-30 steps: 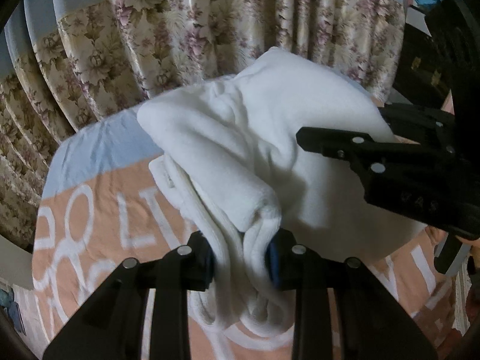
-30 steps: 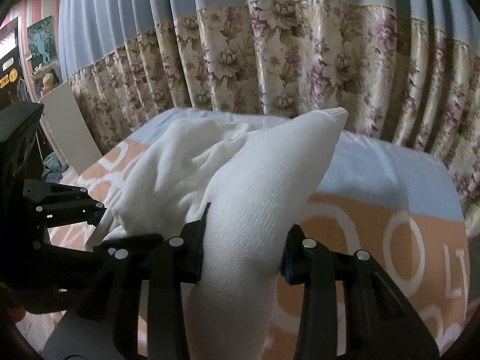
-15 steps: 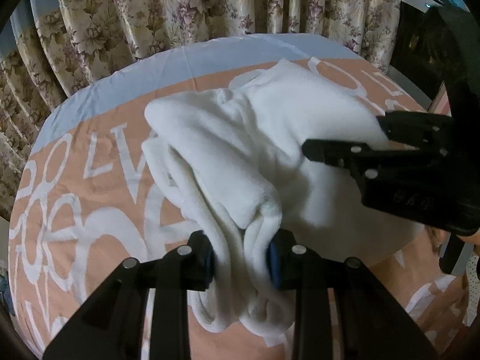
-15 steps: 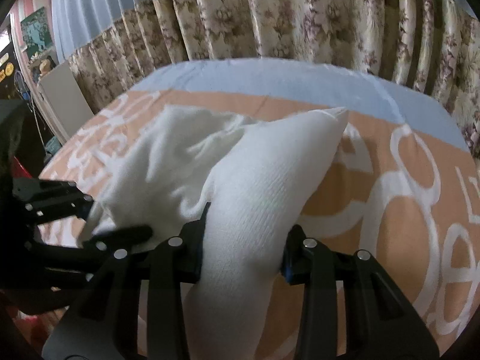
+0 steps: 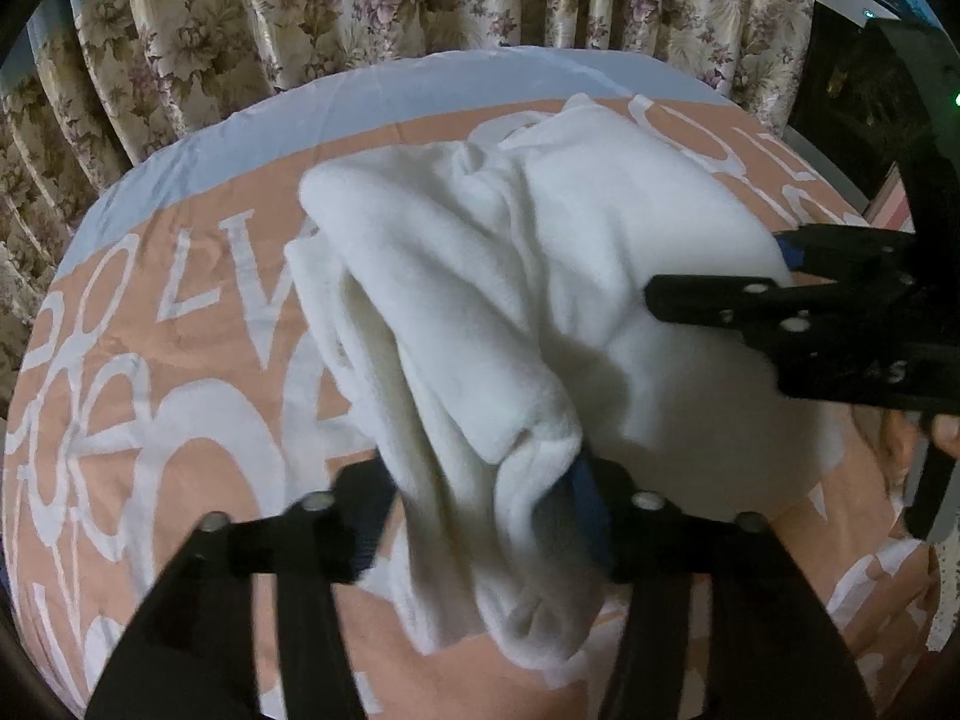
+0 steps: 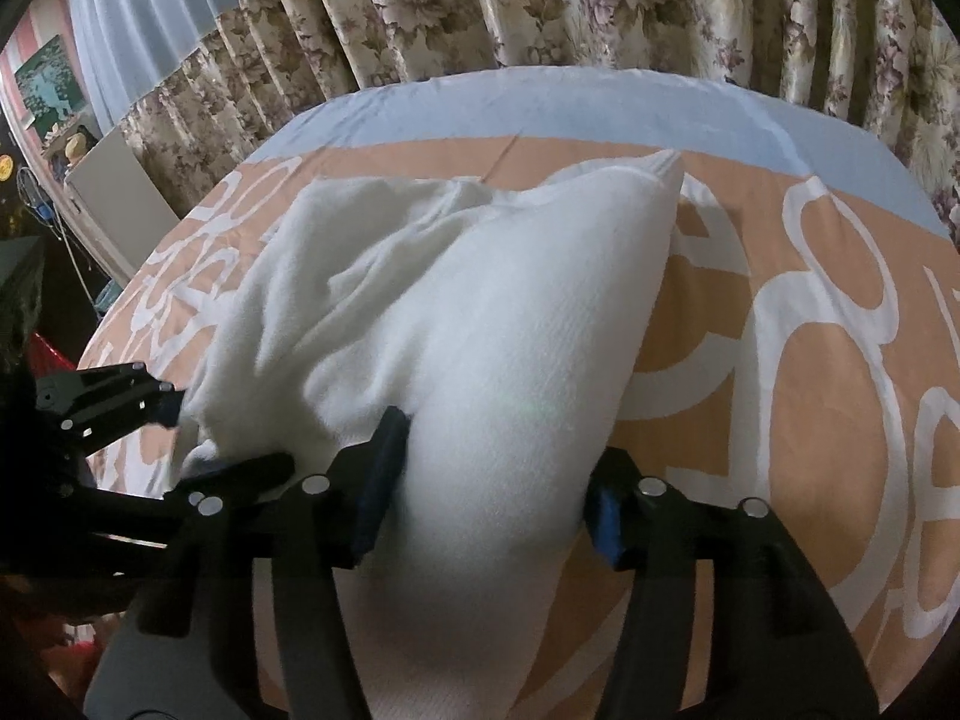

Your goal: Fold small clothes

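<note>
A white fleece garment (image 5: 540, 276) is bunched over an orange bedspread with white letters (image 5: 180, 396). My left gripper (image 5: 486, 510) has its jaws spread around the garment's thick rolled edge, with cloth between the blue pads. My right gripper (image 6: 492, 492) has its jaws spread around the other end of the white garment (image 6: 480, 312). The right gripper also shows at the right of the left wrist view (image 5: 780, 288). The left gripper also shows at the left of the right wrist view (image 6: 132, 402). The garment's far part rests on the bed.
The bed (image 6: 840, 360) has a light blue band at its far edge (image 6: 540, 102). Floral curtains (image 6: 540, 0) hang close behind it. A white board (image 6: 114, 192) and dark clutter stand at the left. Dark furniture (image 5: 858, 90) stands at the right.
Both grippers have tilted down and lowered the garment toward the bedspread. The jaws of both grippers have spread wider around the cloth than before.
</note>
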Motion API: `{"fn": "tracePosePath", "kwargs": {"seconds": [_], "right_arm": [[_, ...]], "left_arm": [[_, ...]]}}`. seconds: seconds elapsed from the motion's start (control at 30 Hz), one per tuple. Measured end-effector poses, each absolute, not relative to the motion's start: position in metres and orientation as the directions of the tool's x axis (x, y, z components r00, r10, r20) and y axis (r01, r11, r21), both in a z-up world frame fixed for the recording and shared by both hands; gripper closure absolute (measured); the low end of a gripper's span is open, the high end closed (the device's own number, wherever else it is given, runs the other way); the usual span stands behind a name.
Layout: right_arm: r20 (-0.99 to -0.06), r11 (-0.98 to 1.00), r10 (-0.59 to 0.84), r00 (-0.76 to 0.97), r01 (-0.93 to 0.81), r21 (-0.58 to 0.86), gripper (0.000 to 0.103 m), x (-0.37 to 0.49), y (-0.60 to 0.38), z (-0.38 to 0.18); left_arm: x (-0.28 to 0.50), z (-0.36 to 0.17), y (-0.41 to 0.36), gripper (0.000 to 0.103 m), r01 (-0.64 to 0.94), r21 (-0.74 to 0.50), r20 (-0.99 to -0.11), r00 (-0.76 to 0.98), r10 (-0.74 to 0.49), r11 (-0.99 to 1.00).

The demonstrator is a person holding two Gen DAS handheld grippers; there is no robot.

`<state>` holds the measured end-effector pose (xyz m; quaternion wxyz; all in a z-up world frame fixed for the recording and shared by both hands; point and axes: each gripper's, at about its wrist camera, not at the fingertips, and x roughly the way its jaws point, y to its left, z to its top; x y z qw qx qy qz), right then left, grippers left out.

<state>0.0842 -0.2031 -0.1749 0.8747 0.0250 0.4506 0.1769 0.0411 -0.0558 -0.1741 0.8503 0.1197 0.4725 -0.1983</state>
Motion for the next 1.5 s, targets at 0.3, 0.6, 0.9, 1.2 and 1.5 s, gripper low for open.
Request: {"fn": "tracePosePath", "kwargs": {"seconds": [0.3,0.6,0.9,1.2,1.5], "right_arm": [[-0.708,0.940,0.341,0.619,-0.213,0.266,0.018,0.076,-0.232,-0.133],[-0.787,0.986,0.117,0.605,-0.165,0.020,0.018,0.105,-0.211,-0.157],[-0.794,0.988,0.110,0.598,-0.156,0.019,0.008,0.113,-0.228,-0.180],[-0.764,0.985,0.149,0.627,-0.164,0.057,0.005,0.099,-0.228,-0.157],[-0.749,0.986,0.168,0.641,-0.122,0.116,0.003,0.069,-0.217,-0.124]], "left_arm": [[0.038,-0.120,-0.040,0.027,0.449,0.003,-0.801,0.536,-0.267,0.893],[0.105,-0.151,-0.049,0.025,0.364,0.138,-0.835,0.543,-0.089,0.921],[0.110,-0.161,-0.034,0.016,0.366,0.095,-0.839,0.530,-0.124,0.926],[0.098,-0.145,-0.033,0.013,0.319,0.103,-0.834,0.545,-0.093,0.942],[0.066,-0.120,-0.017,0.004,0.233,0.128,-0.803,0.594,-0.037,0.964]]}}
